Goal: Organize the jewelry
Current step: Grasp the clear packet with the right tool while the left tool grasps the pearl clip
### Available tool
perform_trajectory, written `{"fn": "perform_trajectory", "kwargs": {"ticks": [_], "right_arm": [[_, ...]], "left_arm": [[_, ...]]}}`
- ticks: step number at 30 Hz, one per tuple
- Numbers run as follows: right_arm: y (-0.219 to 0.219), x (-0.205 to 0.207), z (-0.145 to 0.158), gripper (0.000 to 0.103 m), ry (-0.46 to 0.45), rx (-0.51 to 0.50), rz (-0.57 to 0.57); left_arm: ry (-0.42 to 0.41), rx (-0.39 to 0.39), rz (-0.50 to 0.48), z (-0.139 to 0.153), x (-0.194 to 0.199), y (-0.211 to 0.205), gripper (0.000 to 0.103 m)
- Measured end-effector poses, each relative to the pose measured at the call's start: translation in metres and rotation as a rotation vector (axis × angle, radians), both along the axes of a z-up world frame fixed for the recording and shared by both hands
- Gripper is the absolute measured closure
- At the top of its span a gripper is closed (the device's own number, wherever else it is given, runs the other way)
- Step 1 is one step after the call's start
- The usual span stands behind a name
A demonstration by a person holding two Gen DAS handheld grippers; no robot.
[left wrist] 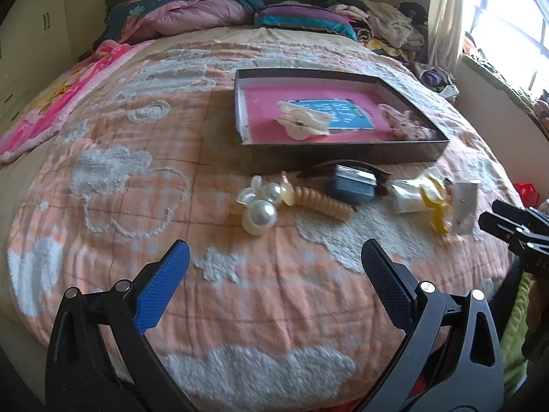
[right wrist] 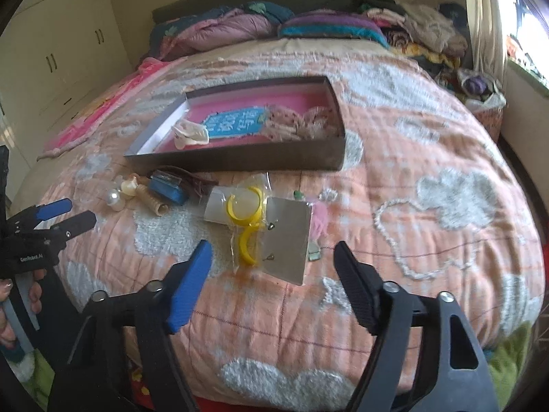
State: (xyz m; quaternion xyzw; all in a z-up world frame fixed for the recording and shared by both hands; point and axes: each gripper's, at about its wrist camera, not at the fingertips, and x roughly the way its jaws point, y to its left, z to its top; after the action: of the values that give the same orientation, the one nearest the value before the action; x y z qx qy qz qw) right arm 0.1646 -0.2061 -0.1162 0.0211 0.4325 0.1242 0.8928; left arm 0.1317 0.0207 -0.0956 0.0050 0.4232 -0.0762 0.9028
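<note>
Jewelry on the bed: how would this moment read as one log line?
left gripper open, empty | right gripper open, over yellow hoop earrings | pearl clip outside box

Pearl clip, yellow hoops lie just before the pink-lined box.

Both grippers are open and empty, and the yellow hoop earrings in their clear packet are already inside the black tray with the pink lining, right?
Not quite. The yellow hoop earrings in their clear packet lie on the peach quilt in front of the black tray with the pink lining, not inside it; the right wrist view shows this. The left gripper and right gripper are indeed open and empty.
</note>
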Motion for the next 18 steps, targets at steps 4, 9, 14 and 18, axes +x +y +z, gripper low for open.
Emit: {"fn": "perform_trajectory", "kwargs": {"ticks": [4,9,14,18], "right_arm": [[0.0,0.009,-0.012,0.052,0.034,0.018,-0.005],[-0.002,0.013,-0.019,0.084,0.046,0.039,0.004],[-0.013,0.009,-0.011,0.098,0.019,0.063,-0.014],[-0.025,0.003,-0.005,0.099,0.002,0.077,-0.042]], "left_arm": [[0.018,0.012,0.017,-0.008,0.016,0.003,0.009],[0.036,0.032,0.044,-0.019,0.038,0.006,0.01],[0.08,-0.012,0.071,-0.036,0.057,0.016,0.033],[0.083,0.0,0.036,-0.04,0.056,0.01,0.068]]}}
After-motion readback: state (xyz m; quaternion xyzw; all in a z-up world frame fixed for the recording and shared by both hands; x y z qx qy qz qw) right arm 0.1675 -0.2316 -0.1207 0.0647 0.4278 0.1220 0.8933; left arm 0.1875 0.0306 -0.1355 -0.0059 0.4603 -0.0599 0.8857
